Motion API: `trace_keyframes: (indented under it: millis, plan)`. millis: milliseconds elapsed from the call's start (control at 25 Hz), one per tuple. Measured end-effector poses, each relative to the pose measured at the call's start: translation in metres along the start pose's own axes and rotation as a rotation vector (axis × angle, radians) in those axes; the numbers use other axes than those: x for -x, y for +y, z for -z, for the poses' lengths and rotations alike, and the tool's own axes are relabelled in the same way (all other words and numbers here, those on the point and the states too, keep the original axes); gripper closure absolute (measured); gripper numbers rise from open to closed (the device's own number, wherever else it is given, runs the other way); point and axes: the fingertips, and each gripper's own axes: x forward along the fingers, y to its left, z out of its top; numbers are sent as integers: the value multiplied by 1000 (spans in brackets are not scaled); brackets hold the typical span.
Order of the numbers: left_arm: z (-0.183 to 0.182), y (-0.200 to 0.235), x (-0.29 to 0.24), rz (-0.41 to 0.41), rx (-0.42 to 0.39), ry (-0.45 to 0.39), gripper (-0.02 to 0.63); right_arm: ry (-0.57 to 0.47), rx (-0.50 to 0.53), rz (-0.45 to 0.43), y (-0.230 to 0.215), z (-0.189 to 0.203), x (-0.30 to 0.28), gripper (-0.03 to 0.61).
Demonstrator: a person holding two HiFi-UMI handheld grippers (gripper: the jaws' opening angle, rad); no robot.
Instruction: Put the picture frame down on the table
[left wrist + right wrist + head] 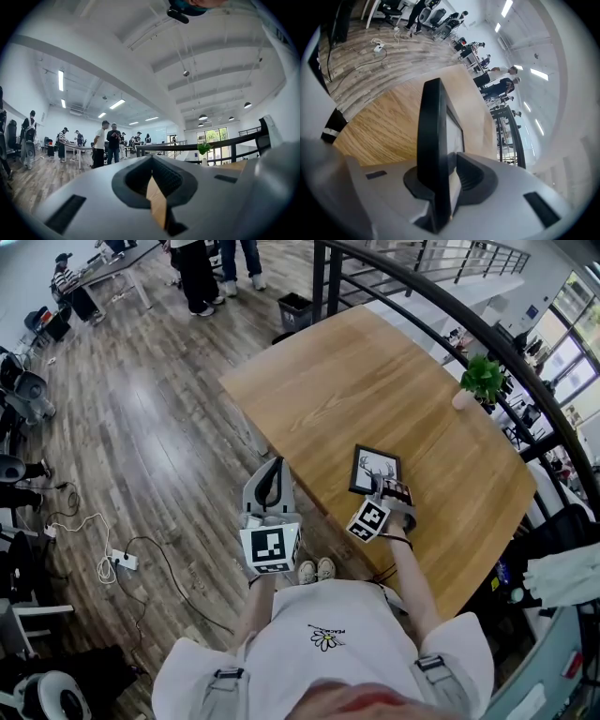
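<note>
two jaws of my right gripper (381, 489) stand barely parted round the near edge of the picture frame (373, 468), which stretches away from me, low over the table (375, 381) near its front edge, my closed, empty left gripper (268, 472) beside that edge.

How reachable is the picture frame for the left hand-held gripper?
Likely yes: bare table lies between the left hand-held gripper and the picture frame; only the right hand-held gripper crowds its near edge.
</note>
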Motion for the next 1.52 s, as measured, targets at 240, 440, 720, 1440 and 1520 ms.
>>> trace_keyframes:
  millis: [240,440,720,1440,1520]
  plan:
    - [2,-12,0,28,-10,7,598,-35,-68,-137,19,-1,-1,440]
    - [-1,-16,-1,37,-20,-2,598,-71,-136,-255,30,-3,2,388]
    - [2,-16,1,33,-13,9,598,-110,-189,-525,55,-11,17,290]
    - [5,-20,2,39,-24,12,598,-103,-195,-801,86,-15,23,233]
    - [6,-19,2,33,-22,15,598,-109,-205,-827,86,-15,22,230]
